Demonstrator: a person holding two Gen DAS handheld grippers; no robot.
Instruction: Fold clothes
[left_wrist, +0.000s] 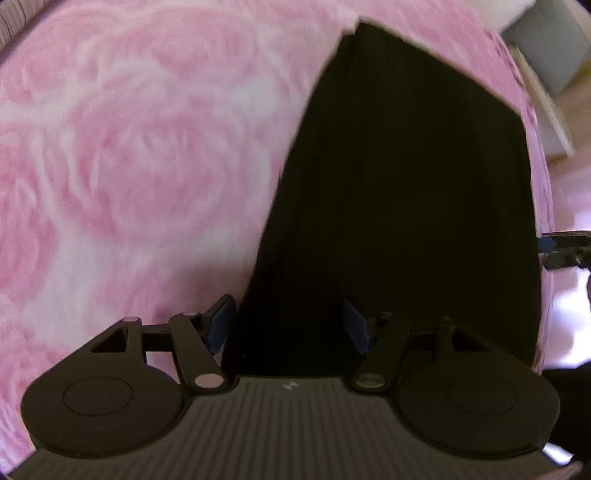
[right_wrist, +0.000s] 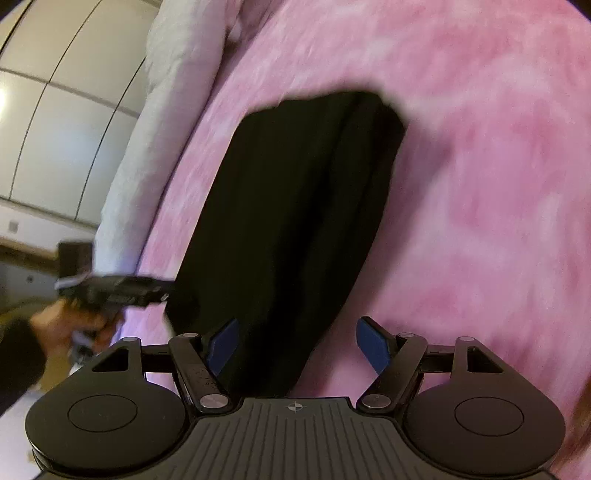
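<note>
Nearest the lens we see the left gripper (left_wrist: 289, 325), its blue pads (left_wrist: 220, 325) standing apart over the near end of the black garment (left_wrist: 399, 192), nothing pinched between them (the cloth merely passes beneath); the right gripper (right_wrist: 299, 345) is likewise spread, its left pad over the garment's near end and its right pad (right_wrist: 373, 345) over the pink blanket (right_wrist: 480, 184). We find the garment lying flat on the blanket as a long folded strip, a lengthwise crease running down it; it sits close to the blanket's edge, beyond which a white bed edge (right_wrist: 166, 122) and pale wall panels (right_wrist: 55, 129) appear. From the right wrist view, the left gripper (right_wrist: 122, 290) lies just beside the garment's near left corner, held by a hand (right_wrist: 77, 321) in a dark sleeve (right_wrist: 18, 354); motion blur softens the rose pattern.
</note>
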